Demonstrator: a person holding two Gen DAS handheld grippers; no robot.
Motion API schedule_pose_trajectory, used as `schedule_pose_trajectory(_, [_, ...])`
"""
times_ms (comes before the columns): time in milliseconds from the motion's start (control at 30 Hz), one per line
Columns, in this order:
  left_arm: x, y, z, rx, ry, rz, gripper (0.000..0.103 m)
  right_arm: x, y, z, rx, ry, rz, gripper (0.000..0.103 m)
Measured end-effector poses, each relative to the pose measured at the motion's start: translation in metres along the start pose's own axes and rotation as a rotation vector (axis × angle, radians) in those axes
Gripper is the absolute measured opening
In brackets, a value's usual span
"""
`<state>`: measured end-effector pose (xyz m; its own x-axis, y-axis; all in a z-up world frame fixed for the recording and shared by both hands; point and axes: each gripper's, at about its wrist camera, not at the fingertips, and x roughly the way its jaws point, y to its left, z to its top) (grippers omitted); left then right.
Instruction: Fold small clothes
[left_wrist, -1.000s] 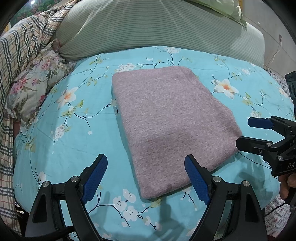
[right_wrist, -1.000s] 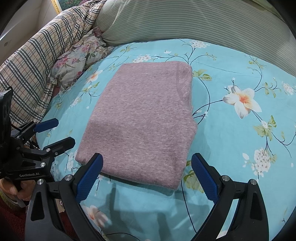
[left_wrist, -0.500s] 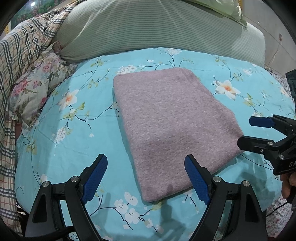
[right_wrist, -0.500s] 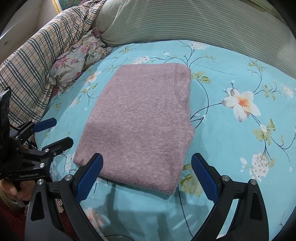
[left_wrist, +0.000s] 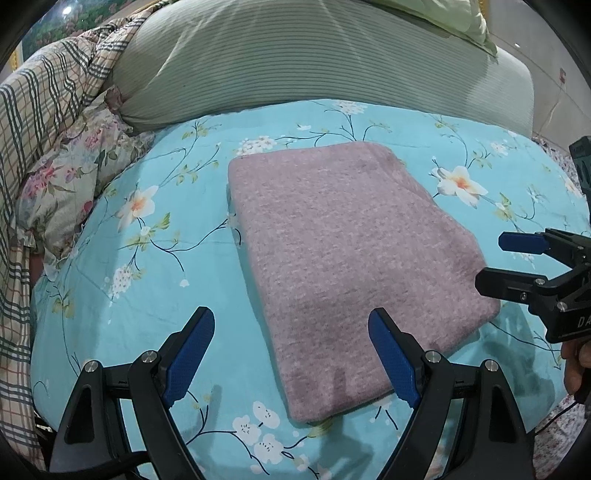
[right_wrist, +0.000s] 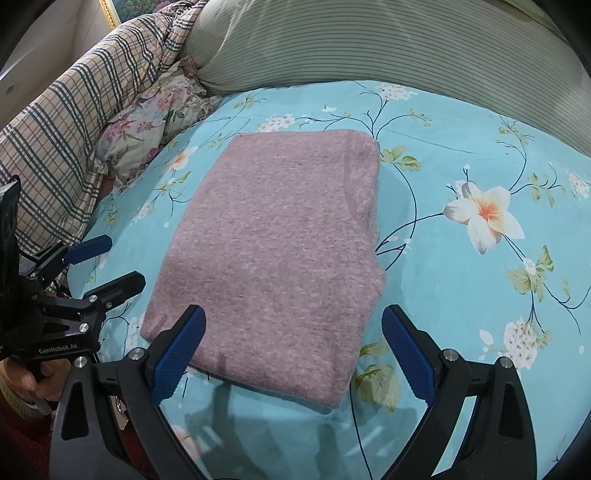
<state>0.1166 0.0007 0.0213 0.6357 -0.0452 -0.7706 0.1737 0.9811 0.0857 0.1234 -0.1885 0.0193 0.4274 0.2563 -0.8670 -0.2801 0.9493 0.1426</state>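
A mauve knit garment (left_wrist: 343, 266) lies folded into a flat rectangle on the turquoise floral sheet (left_wrist: 147, 266); it also shows in the right wrist view (right_wrist: 280, 258). My left gripper (left_wrist: 291, 354) is open and empty, hovering above the garment's near left edge; it shows from the side in the right wrist view (right_wrist: 110, 258). My right gripper (right_wrist: 293, 354) is open and empty above the garment's near edge; it shows at the right in the left wrist view (left_wrist: 495, 258). Neither touches the cloth.
A large green striped pillow (left_wrist: 295, 62) lies behind the garment. A plaid quilt (left_wrist: 33, 122) and a floral pillow (left_wrist: 70, 177) are piled at the left. The bed's edge runs just below both grippers.
Both grippers have drawn back and up slightly, so the garment sits a little lower and farther in each view. The garment itself has not moved. Both stay open.
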Motion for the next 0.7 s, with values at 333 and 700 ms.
schedule_pose_trajectory(333, [0.004, -0.001, 0.002, 0.006, 0.002, 0.009, 0.086, 0.003, -0.002, 0.003, 0.001, 0.001, -0.007, 0.096])
schedule_pose_trajectory(700, [0.010, 0.005, 0.005, -0.013, -0.015, 0.007, 0.087, 0.013, -0.015, 0.004, 0.027, -0.008, -0.005, 0.096])
